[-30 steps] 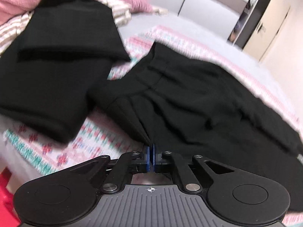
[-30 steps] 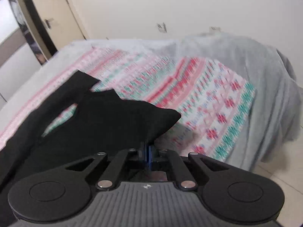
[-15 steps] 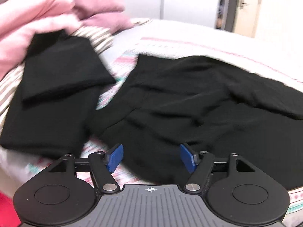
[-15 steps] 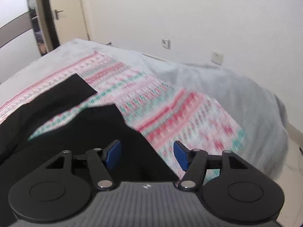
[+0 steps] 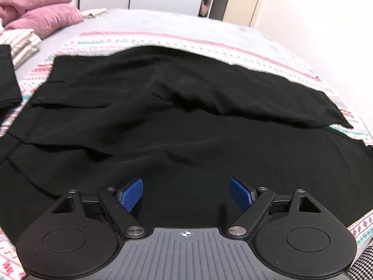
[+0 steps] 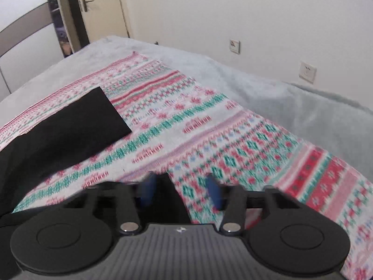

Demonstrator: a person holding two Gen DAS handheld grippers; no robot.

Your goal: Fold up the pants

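Across the bed (image 5: 163,21) a patterned blanket (image 5: 209,44) is spread, and on it the black pants (image 5: 186,121) are laid out full length, one leg lying partly over the other. No proper fold can be made out yet, so nearly all the folding is judged to be left. The left hand-held gripper (image 5: 185,193) is held over the cloth, its jaws just opened wide and empty. The right hand-held gripper (image 6: 180,192) is blurred; its jaws have just been closing, a gap showing, with a black hem corner between.
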